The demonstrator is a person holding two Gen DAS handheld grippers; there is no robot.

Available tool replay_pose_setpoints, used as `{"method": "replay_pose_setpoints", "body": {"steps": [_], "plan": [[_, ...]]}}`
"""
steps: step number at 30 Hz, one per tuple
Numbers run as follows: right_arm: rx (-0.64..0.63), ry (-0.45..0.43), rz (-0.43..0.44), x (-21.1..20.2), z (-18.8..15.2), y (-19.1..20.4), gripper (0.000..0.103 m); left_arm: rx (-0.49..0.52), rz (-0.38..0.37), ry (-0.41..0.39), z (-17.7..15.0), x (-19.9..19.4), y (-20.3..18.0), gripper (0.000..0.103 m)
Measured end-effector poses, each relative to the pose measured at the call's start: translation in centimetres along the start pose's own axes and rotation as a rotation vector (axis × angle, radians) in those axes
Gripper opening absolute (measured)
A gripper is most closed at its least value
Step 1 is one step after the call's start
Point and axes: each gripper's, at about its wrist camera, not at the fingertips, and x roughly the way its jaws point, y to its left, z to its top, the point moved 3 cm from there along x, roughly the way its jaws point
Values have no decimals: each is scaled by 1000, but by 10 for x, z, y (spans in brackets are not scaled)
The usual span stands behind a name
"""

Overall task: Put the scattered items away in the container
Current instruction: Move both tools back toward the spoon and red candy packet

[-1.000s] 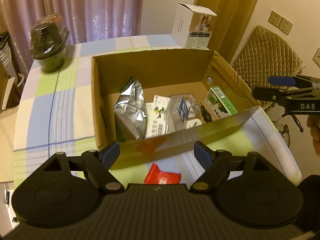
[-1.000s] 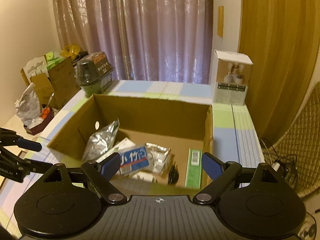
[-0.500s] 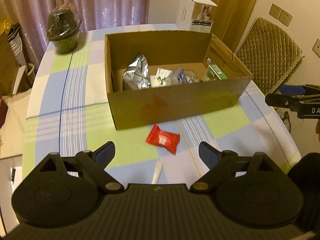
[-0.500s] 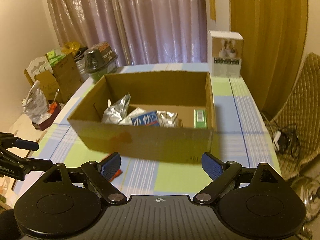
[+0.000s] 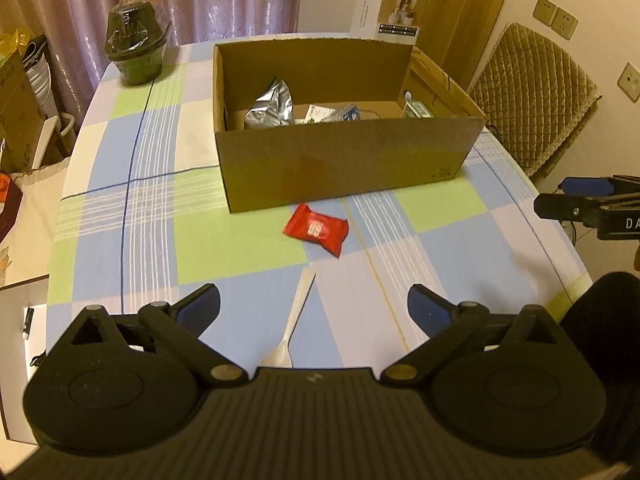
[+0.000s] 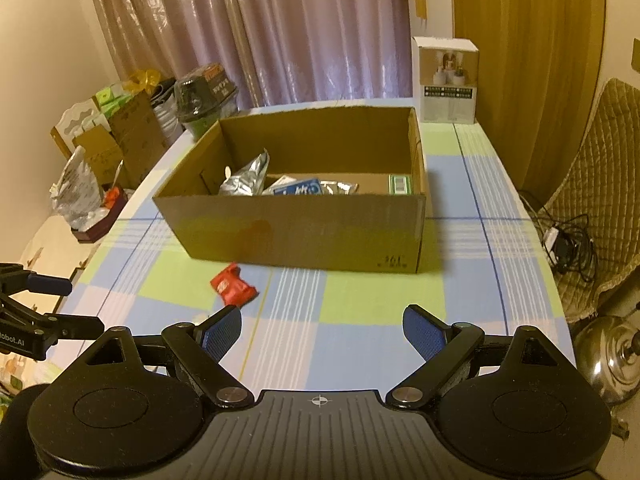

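Observation:
An open cardboard box (image 5: 344, 160) (image 6: 296, 232) stands on the checked tablecloth and holds a silver foil bag (image 5: 270, 106) (image 6: 246, 178), a blue packet (image 6: 298, 188) and a green box (image 6: 400, 183). A red snack packet (image 5: 316, 230) (image 6: 234, 290) lies on the cloth just in front of the box. A white plastic spoon (image 5: 290, 326) lies nearer me. My left gripper (image 5: 314, 308) is open and empty above the spoon. My right gripper (image 6: 322, 330) is open and empty over the table's front part, right of the red packet.
A dark lidded bowl (image 5: 136, 54) (image 6: 204, 98) stands at the table's far left. A white carton (image 5: 390, 10) (image 6: 446, 80) stands behind the box. A padded chair (image 5: 532, 98) is to the right. Boxes and bags sit left of the table (image 6: 108, 148).
Both grippers have pulled back from above the box toward the table's front edge. The red packet and the spoon have come into view.

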Motion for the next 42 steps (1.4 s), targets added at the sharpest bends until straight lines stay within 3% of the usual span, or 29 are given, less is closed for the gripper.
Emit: {"method": "replay_pose_setpoints", "body": {"steps": [6,11,17,29,37,42], "plan": [[-24,14,17,-5,-14,8,93,16,36,3,-17,-7,5,102],[-57,4,22,-4,-21,17,93,85,66,21,-35,-7,7,102],[-148,-12,28,6,-27,32,93,133,39,45,-52,0,9,102],[-233,94,85,61,-35,55,93,242,-30,156,-61,41,23,101],[-303,87,128,96,-27,70,93,331,-72,232,-54,76,29,92],[-347,94,146,118,-23,77,93,364,-107,277,-53,97,32,78]]}}
